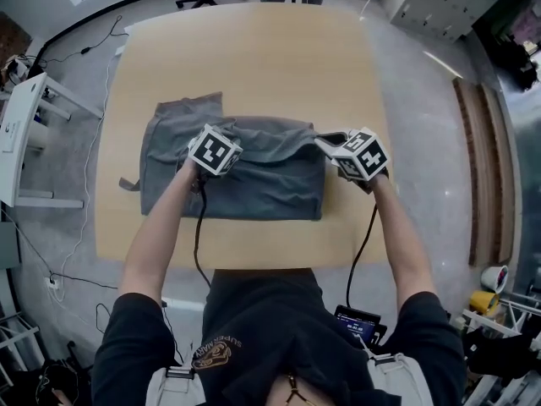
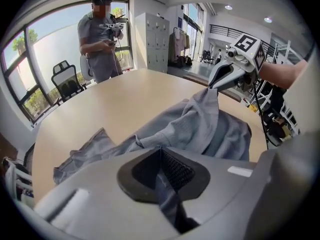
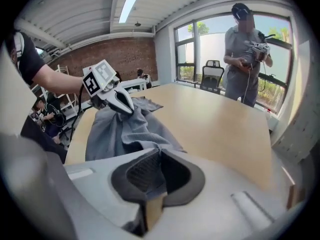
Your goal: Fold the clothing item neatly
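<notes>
We see the grey garment (image 1: 254,184) lying on the near half of the wooden table (image 1: 254,49), its front edge close to the table edge in front of us. Its far edge is bunched into folds and raised off the surface at two spots. One flap (image 1: 190,108) lies flat towards the far left, and a small tab (image 1: 128,183) sticks out at the left side. We cannot tell what kind of garment it is, since sleeves or legs are lost in the folds.

The left gripper (image 2: 161,159) has its jaws pressed together on a strip of the cloth, which runs between the pads and out of sight below. The right gripper (image 3: 157,164) likewise pinches a fold of the fabric at the garment's right end.

From the head view, the marker cubes (image 1: 214,149) cover both sets of jaw tips, so the grips show only in the gripper views.

A second person (image 2: 102,39) stands at the far side of the table holding a device, beside an office chair (image 2: 67,81); the head view cuts them off at the legs.
</notes>
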